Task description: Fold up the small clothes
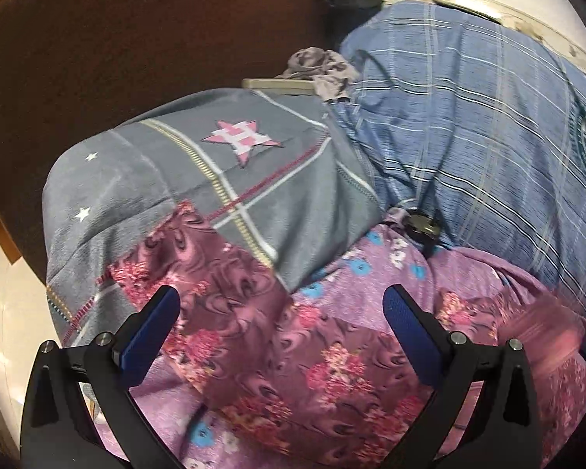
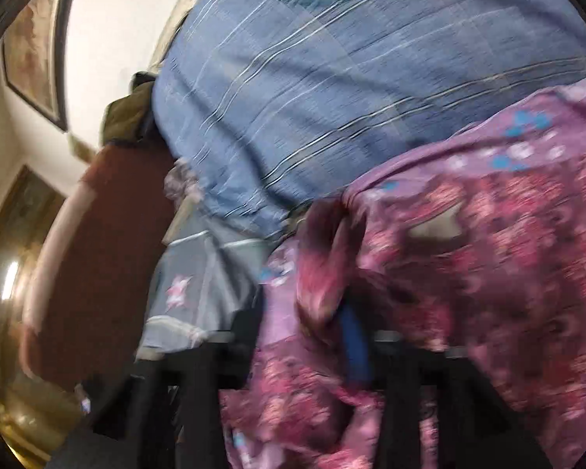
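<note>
Right tongs pinch floral cloth; left tongs spread

A bed covered in a lilac sheet with blue flowers is carrying everything here. A maroon floral garment is lying spread across the sheet at the centre. Toward ten o'clock a grey blanket with a pink star patch is sitting folded on the bed, its near edge overlapping the garment. Toward two o'clock a blue plaid quilt is lying bunched, touching the grey blanket.
</note>
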`<state>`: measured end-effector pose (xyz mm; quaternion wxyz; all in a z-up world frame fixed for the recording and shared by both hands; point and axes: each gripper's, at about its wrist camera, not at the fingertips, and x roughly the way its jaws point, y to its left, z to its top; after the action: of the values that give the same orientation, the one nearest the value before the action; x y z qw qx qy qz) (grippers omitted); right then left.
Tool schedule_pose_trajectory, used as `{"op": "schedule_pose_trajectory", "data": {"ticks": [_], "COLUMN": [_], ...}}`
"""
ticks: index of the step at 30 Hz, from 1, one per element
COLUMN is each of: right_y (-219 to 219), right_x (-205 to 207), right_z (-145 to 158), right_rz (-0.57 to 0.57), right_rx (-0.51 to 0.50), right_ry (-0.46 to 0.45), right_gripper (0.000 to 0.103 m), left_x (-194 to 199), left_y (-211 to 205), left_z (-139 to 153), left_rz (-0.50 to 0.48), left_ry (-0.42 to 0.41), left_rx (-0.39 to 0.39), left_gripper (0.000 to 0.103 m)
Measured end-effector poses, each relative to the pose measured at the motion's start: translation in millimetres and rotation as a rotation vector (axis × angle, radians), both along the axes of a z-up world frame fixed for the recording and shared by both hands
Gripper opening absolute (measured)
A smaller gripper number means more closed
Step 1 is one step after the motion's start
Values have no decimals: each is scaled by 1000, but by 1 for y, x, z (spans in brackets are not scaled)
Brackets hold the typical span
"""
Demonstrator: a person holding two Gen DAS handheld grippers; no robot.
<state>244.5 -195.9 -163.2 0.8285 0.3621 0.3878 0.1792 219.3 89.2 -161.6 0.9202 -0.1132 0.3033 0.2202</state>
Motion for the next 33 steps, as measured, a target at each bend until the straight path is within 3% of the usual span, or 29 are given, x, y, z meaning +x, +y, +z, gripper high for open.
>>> {"op": "schedule_pose_trajectory", "data": {"ticks": [4, 10, 15, 20, 23, 26, 28, 31, 33], "right_y": [-7, -7, 71, 169, 219, 253, 267, 289, 302], "right_x": [-17, -29, -43, -81, -100, -108, -102, -80, -67], "right_z": [18, 17, 9, 7, 3, 0, -2, -8, -11], "right_rz": [-48, -27, 222, 504, 654, 737, 760, 755, 740], "right_rx": [-89, -297, -492, -865, -981, -993, -963, -863, -772], "right_ry": [-109, -70, -103, -286, -379, -419, -418, -361, -314], "right_gripper": [63, 48, 48, 52, 58, 59, 59, 59, 59], "left_x": [1, -18, -33, -33, -34, -42, -61, -88, -95], "left_y": [21, 78, 127, 157, 164, 187, 206, 228, 237], "left_z": [-1, 3, -8, -19, -16, -8, -2, 4, 3], "left_rz": [58, 262, 391, 441, 445, 489, 593, 722, 754], "left_ry": [16, -4, 22, 56, 57, 41, 2, -81, -104], "left_rx": [-32, -74, -89, -146, -140, -98, -58, -45, -46], "left_gripper": [103, 103, 103, 103, 103, 103, 103, 103, 103]}}
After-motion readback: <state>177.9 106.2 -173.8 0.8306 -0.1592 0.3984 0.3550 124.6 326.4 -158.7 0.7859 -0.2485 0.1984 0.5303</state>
